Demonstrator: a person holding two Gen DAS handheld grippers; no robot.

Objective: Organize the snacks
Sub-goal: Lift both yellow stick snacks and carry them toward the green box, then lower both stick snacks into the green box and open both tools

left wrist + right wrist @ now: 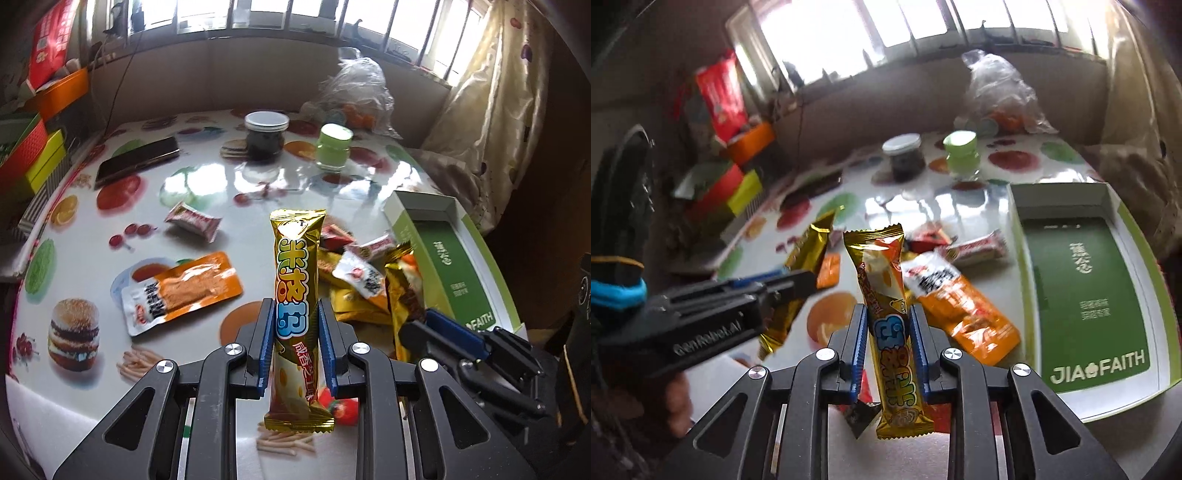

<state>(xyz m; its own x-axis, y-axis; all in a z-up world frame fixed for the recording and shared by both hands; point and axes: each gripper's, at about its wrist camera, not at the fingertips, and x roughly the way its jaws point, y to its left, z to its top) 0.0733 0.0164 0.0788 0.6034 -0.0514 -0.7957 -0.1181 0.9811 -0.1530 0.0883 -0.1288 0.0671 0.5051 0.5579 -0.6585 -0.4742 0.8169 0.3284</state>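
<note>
Above the tabletop w/ each hand-held gripper, left & right, you're clamping a gold snack stick mid-length, lifted clear, probably for boxing in the green box.

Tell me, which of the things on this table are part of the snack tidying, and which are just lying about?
Part of the job:
- gold snack bar in the left gripper
- gold snack bar in the right gripper
- loose snack packets
- orange packet
- green box

Lying about:
- phone
- dark jar
- green-lidded jar
- plastic bag
</note>
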